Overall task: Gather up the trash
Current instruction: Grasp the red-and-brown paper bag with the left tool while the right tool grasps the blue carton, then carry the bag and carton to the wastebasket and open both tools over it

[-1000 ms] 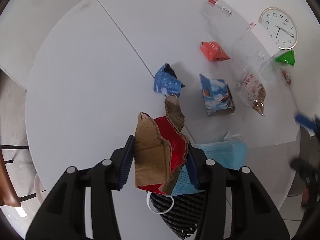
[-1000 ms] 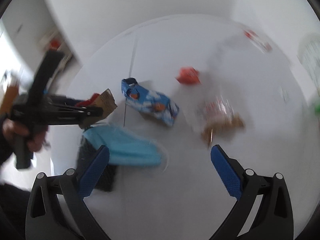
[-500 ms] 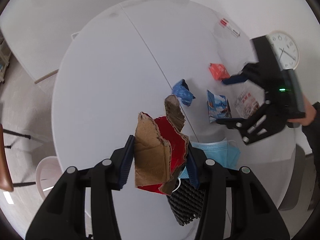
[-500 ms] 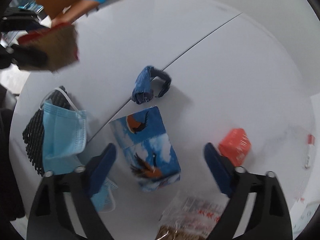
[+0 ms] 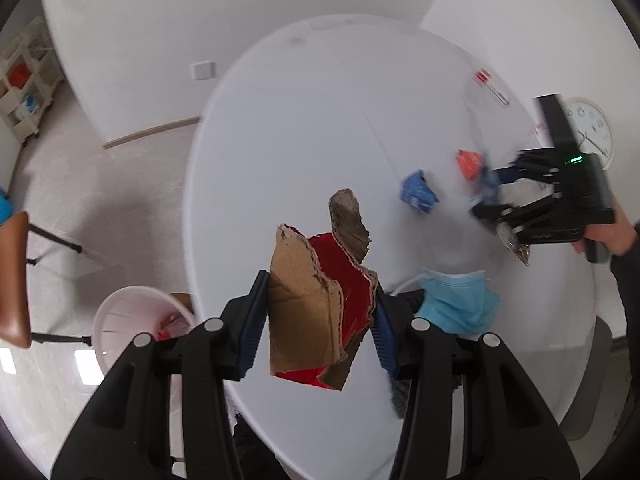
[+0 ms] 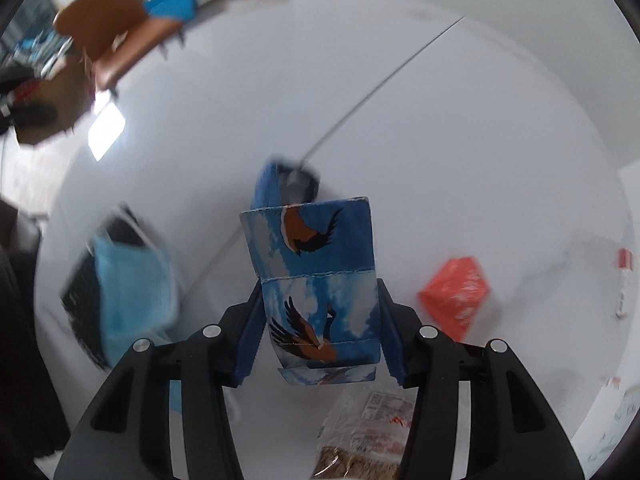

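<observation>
My left gripper (image 5: 318, 320) is shut on a torn piece of brown and red cardboard (image 5: 316, 300) and holds it above the near left edge of the white round table (image 5: 300, 120). A pale pink bin (image 5: 132, 320) stands on the floor below, left of the cardboard. My right gripper (image 6: 320, 328) is shut on a blue carton with bird pictures (image 6: 316, 280). It also shows in the left wrist view (image 5: 486, 194), over the right of the table.
On the table lie a blue face mask (image 5: 460, 300) over a black mesh item (image 6: 80, 296), a crumpled blue wrapper (image 5: 418, 196), an orange packet (image 6: 454, 296) and a clear snack bag (image 6: 368, 432). A brown chair (image 5: 12, 276) stands at left. A clock (image 5: 592, 132) lies at far right.
My left gripper has carried the cardboard leftward toward the table edge, bringing the pink bin into view. My right gripper has closed on the blue bird carton, which it was only straddling before.
</observation>
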A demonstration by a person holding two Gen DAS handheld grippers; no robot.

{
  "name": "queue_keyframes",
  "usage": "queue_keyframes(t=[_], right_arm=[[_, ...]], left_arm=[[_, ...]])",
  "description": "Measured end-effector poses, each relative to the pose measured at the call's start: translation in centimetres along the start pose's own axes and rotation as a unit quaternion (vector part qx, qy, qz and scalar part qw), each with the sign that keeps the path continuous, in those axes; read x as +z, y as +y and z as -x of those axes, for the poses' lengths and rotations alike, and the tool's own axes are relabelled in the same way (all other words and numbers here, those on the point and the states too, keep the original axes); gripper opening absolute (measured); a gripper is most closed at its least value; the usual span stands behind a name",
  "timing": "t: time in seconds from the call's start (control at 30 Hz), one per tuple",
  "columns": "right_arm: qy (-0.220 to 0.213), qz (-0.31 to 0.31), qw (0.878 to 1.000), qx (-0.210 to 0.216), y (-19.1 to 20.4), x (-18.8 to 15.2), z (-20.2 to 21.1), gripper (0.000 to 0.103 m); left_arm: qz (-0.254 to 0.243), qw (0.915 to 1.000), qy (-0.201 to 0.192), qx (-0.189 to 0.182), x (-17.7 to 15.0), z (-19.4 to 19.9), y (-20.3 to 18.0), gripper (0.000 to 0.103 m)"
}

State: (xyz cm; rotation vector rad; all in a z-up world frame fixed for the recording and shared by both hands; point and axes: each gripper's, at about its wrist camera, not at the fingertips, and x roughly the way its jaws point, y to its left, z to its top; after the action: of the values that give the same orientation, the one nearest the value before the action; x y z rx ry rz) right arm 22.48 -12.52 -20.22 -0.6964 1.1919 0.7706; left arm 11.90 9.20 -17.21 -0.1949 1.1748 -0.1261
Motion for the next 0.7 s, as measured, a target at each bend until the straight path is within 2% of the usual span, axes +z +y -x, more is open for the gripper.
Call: queue_keyframes(t=[0.17,0.27,0.37,0.5,0.57,0.63,0.7], right_arm=[[-0.111,-0.072,0.991,0.012,3.4,2.0,6.9,0.052],[-0.176,-0.099,0.979,0.034,7.8,3.4,10.1,0.052],[-0.225,-0.121,0.965,0.063,12.6,4.6,11.6,0.052],[-0.245,-0.145,0.952,0.113,18.2,7.3,11.0,0.052],[-0.241,-0.151,0.950,0.131,19.4,8.4,9.9,0.052],[-0.227,-0.153,0.951,0.144,20.8,10.5,8.9,0.052],[-0.212,-0.154,0.954,0.148,22.5,12.2,7.7,0.052]], left_arm=[[0.023,0.9994,-0.019,0.019,-1.3,3.2,3.8,0.046],[0.031,0.9983,-0.029,0.041,-2.7,5.3,6.6,0.046],[0.047,0.9968,-0.027,0.060,-4.4,6.3,10.0,0.046],[0.079,0.9933,-0.009,0.084,-6.6,5.8,14.4,0.046],[0.082,0.9922,0.002,0.094,-7.5,5.0,16.0,0.047],[0.093,0.9911,0.013,0.094,-8.5,4.1,17.8,0.052],[0.114,0.9893,0.021,0.088,-9.2,3.3,19.4,0.065]])
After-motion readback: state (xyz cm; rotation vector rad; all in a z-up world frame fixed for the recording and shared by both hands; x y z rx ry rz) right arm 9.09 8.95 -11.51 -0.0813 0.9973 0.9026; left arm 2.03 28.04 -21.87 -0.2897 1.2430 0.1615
